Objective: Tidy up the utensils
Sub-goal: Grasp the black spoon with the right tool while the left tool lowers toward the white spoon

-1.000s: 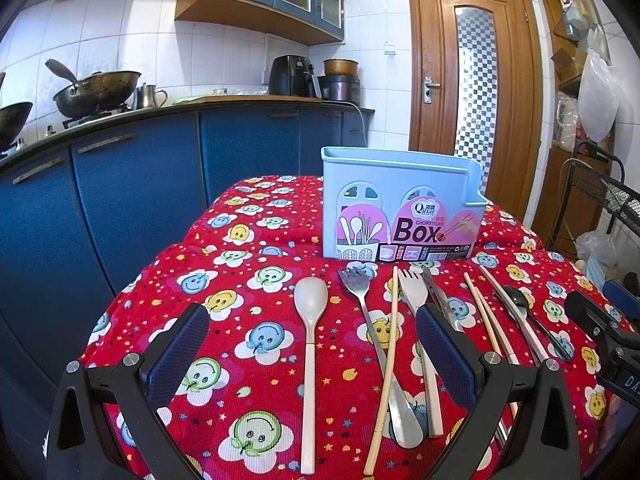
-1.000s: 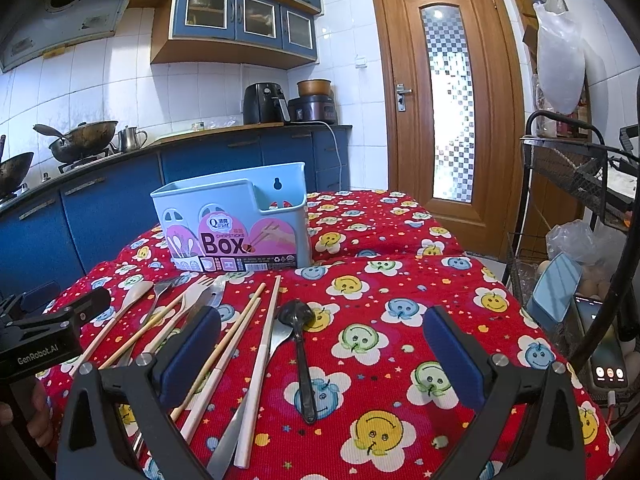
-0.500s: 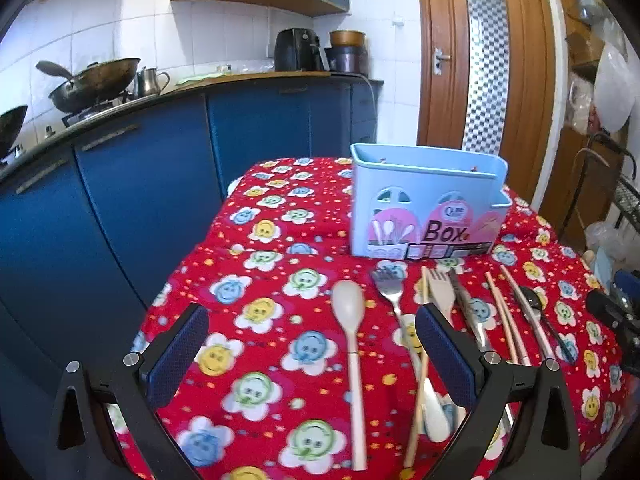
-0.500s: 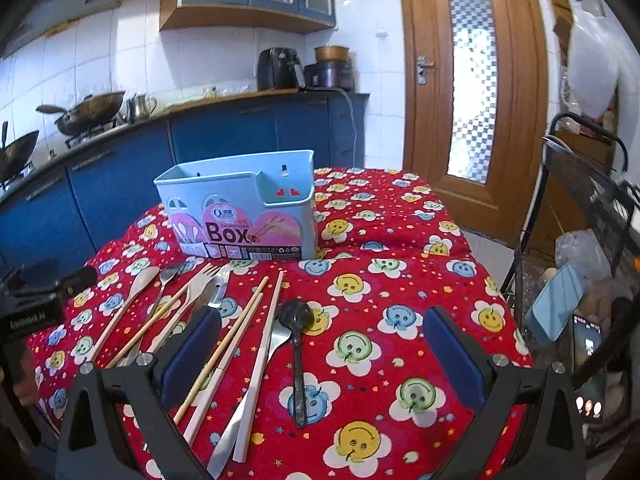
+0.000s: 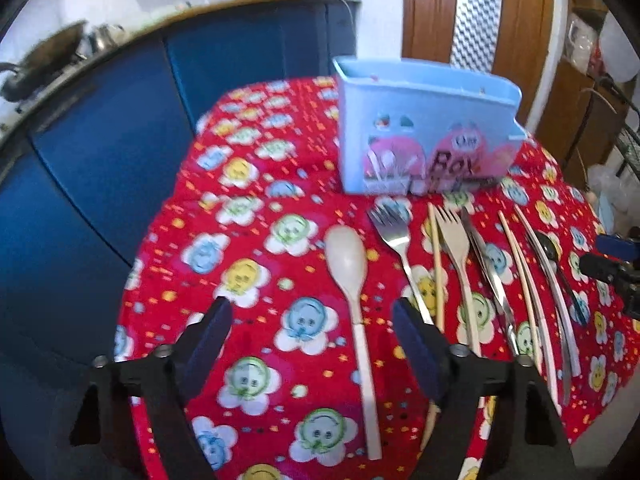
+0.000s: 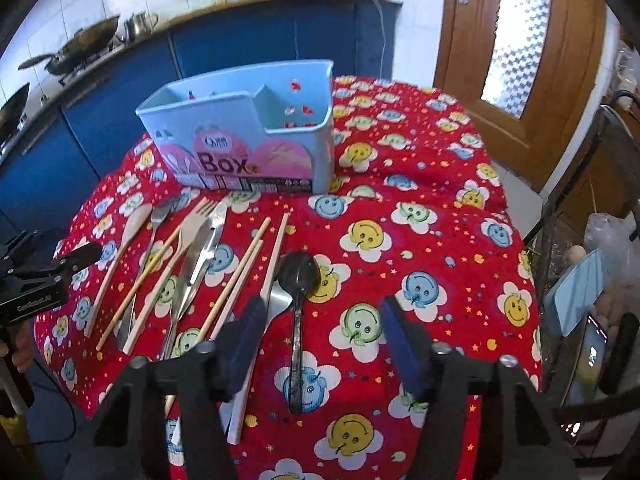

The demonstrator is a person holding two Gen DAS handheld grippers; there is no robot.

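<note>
Seemingly above the near edge of the bench (image 5: 240, 152), the left gripper (image 5: 312, 340) hangs with its jaws fairly wide and just closing in, nothing held; only red cloth and the handle of the pale spoon (image 5: 352, 280) lie below the gap. Beyond stands the blue box (image 5: 424, 136), upright and blurred. To the spoon's right lie a steel fork (image 5: 396, 240), a pale fork (image 5: 456, 256), chopsticks (image 5: 524, 280) and a dark spoon (image 5: 554, 256), side by side, handles toward the camera.

From the right wrist, the right gripper (image 6: 320, 332) has its jaws about half open and just closing in, empty, above the handle of the dark spoon (image 6: 298, 280). The box (image 6: 248, 136) stands behind the row, its compartments empty. The left gripper (image 6: 76, 256) shows at the left edge, beside the pale spoon (image 6: 120, 252).
</note>
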